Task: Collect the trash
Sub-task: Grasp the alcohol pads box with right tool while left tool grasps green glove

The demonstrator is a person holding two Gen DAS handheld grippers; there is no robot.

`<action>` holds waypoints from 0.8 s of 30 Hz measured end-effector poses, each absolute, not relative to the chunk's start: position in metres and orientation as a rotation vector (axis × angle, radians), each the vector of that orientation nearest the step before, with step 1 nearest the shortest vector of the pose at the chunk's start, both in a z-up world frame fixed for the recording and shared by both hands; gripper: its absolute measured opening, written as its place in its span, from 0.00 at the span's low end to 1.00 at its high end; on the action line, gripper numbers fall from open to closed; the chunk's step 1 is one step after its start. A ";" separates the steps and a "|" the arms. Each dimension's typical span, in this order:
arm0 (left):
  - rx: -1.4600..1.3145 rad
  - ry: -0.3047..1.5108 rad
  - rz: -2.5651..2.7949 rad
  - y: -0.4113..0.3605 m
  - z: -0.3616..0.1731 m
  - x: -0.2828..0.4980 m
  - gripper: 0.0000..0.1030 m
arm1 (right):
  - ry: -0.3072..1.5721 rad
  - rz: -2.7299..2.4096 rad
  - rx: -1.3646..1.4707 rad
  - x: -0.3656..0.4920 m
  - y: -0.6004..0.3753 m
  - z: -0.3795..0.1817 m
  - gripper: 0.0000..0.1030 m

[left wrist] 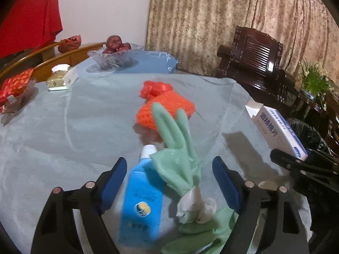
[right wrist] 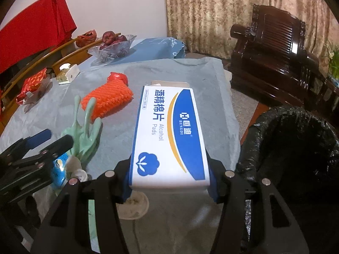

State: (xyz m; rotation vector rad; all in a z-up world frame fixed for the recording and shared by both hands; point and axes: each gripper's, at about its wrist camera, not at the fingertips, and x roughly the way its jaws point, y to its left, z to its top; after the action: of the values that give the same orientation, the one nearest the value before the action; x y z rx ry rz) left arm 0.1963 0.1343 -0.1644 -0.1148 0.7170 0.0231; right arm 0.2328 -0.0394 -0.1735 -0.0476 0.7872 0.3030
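Here, the round table [left wrist: 63, 137] under a pale blue-grey cloth carries the trash. The black-bagged waste bin [right wrist: 296, 148] stands beside its edge. The right gripper [right wrist: 169, 182] is clamped on the white-and-blue cardboard alcohol-pad box [right wrist: 169, 135], raised above the cloth. The left gripper [left wrist: 169, 182] is spread wide, pads clear, straddling the blue plastic bottle [left wrist: 142, 203] and green rubber glove [left wrist: 175, 152]. The orange foam net [left wrist: 165, 110] lies beyond them.
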 end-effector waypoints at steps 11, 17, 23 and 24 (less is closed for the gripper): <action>-0.079 0.773 0.060 0.115 -0.184 0.221 0.75 | 0.781 0.303 -0.040 0.230 -0.047 -0.175 0.52; -0.072 0.762 0.042 0.113 -0.182 0.222 0.40 | 0.788 0.292 -0.022 0.233 -0.051 -0.176 0.52; -0.076 0.741 0.014 0.114 -0.173 0.217 0.25 | 0.783 0.294 -0.019 0.231 -0.048 -0.172 0.52; -0.087 0.734 0.011 0.115 -0.169 0.215 0.23 | 0.779 0.295 -0.017 0.231 -0.048 -0.170 0.52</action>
State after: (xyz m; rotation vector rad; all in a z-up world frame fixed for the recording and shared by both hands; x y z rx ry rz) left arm 0.2147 0.1152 -0.1690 -0.0874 0.7336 0.0106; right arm 0.2308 -0.0484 -0.1703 -0.0167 0.7793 0.2948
